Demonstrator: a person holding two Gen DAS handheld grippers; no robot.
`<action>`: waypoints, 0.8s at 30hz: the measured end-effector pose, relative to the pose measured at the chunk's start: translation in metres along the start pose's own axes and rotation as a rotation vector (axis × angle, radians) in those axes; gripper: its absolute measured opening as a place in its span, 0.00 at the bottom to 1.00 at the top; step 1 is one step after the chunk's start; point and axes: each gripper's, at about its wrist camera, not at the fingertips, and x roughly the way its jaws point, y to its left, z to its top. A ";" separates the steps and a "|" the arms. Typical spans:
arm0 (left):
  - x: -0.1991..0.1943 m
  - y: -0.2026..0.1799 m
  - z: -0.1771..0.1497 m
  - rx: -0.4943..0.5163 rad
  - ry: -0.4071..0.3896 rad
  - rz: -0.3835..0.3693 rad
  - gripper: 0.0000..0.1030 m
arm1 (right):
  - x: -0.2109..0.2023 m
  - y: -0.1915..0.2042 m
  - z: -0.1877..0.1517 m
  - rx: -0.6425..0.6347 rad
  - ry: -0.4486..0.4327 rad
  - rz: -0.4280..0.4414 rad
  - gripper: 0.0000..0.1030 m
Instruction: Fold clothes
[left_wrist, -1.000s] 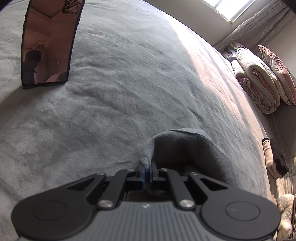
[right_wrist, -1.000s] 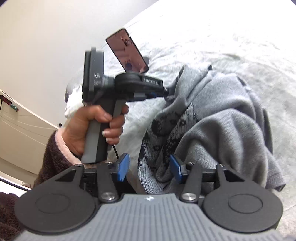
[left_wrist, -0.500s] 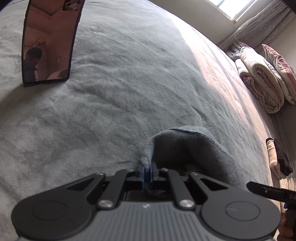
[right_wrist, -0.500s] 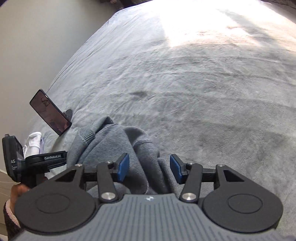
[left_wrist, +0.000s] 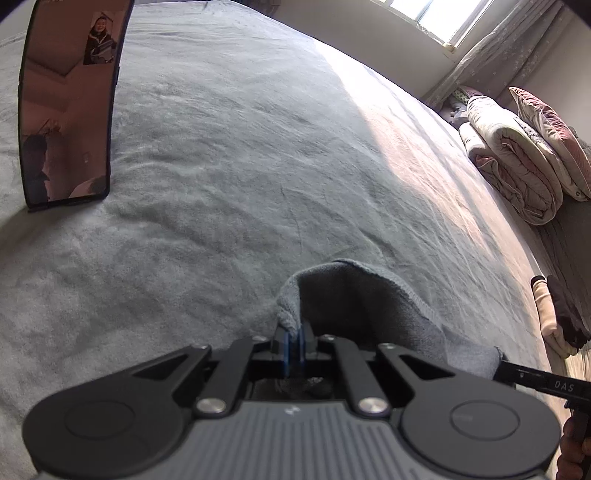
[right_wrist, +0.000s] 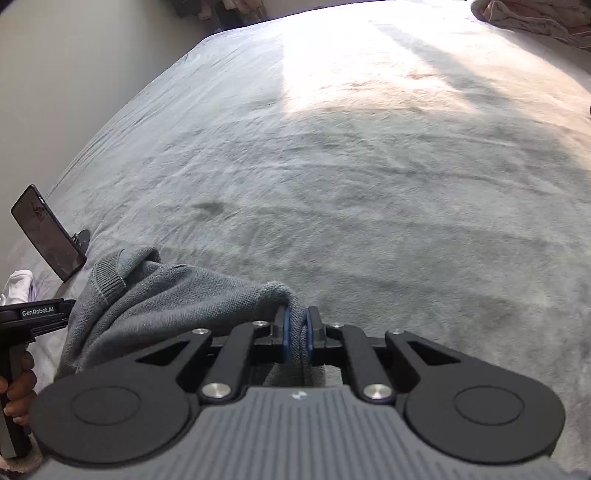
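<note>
A grey knit sweater (right_wrist: 159, 299) hangs bunched between my two grippers above the grey bed. My right gripper (right_wrist: 296, 334) is shut on a fold of its edge. My left gripper (left_wrist: 293, 341) is shut on another edge of the same sweater (left_wrist: 354, 299), which arches up just past the fingertips. The left gripper's handle and the hand on it show at the left edge of the right wrist view (right_wrist: 33, 317). The right gripper's body shows at the lower right of the left wrist view (left_wrist: 546, 384). Most of the sweater hangs below both views.
The grey bedspread (right_wrist: 369, 184) spreads wide ahead, sunlit at the far side. A phone on a stand (left_wrist: 70, 103) stands on the bed at the left; it also shows in the right wrist view (right_wrist: 46, 236). Folded quilts (left_wrist: 524, 155) and stacked clothes (left_wrist: 557, 317) lie at the right. White cloth (right_wrist: 18, 288) lies near the phone.
My right gripper has swung from facing the left hand to facing across the bed, and has closed on the sweater's edge. The left gripper has stayed shut on the sweater.
</note>
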 end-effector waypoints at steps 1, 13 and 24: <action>0.002 -0.004 0.000 0.013 0.002 0.003 0.04 | -0.009 -0.011 0.000 0.008 -0.010 -0.019 0.10; 0.019 -0.060 0.014 0.148 -0.047 0.063 0.04 | -0.058 -0.075 0.007 0.059 -0.131 -0.138 0.09; 0.029 -0.167 0.095 0.428 -0.173 0.189 0.04 | -0.075 -0.107 0.052 -0.002 -0.262 -0.225 0.09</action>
